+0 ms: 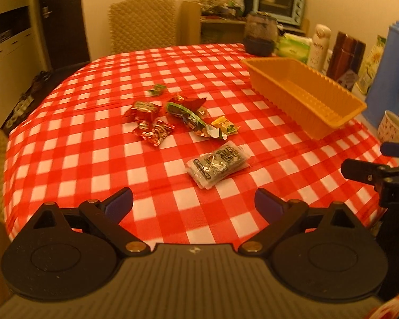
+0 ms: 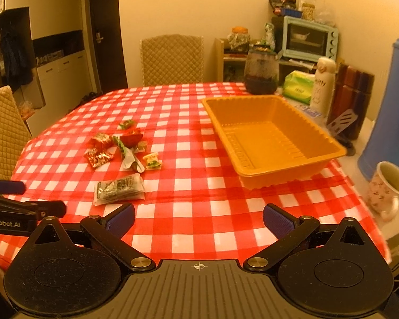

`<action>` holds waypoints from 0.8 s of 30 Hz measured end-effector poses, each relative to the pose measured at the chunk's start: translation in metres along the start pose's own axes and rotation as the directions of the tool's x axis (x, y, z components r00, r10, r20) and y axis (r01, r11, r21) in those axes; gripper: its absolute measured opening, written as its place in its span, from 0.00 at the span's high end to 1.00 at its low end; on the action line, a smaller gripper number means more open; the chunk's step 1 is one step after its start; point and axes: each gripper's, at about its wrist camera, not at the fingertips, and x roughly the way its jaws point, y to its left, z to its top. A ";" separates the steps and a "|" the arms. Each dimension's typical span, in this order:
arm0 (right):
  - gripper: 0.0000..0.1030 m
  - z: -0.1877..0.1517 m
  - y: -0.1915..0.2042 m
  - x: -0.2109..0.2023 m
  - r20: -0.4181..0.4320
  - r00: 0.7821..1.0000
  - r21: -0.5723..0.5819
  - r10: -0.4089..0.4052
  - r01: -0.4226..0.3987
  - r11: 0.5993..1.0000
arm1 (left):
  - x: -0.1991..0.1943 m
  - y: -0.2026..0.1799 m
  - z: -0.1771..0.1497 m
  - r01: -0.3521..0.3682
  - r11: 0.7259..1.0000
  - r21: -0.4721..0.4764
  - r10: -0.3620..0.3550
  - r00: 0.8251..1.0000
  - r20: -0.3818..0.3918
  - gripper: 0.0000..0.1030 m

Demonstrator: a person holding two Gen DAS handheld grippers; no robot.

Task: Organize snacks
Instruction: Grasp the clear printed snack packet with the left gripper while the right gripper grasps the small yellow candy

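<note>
Several snack packets lie in a loose heap on the red-checked tablecloth [image 1: 74, 143]: red packets [image 1: 153, 130], a green-edged wrapper [image 1: 188, 115], a yellow packet [image 1: 224, 125] and a small green one [image 1: 157, 89]. A silvery dark-printed packet [image 1: 218, 165] lies nearest, just ahead of my left gripper [image 1: 194, 203], which is open with nothing between its fingers. An empty orange tray [image 2: 272, 139] stands to the right of the heap. My right gripper [image 2: 198, 219] hovers open over the cloth in front of the tray, holding nothing. The silvery packet [image 2: 118, 189] sits left of it.
Along the table's right side stand a dark jar [image 2: 260, 70], a green tissue pack [image 2: 298, 86], a white bottle [image 2: 323, 85], dark boxes [image 2: 352, 98], a blue jug [image 2: 388, 111] and a mug [image 2: 388, 186]. Quilted chairs [image 2: 171, 58] stand behind and at the left.
</note>
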 end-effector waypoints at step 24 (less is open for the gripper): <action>0.11 -0.007 -0.005 0.093 -0.079 0.994 0.032 0.078 -0.076 0.997 | 0.116 -0.007 0.029 0.230 0.938 0.258 -0.216 0.973 -0.081 0.64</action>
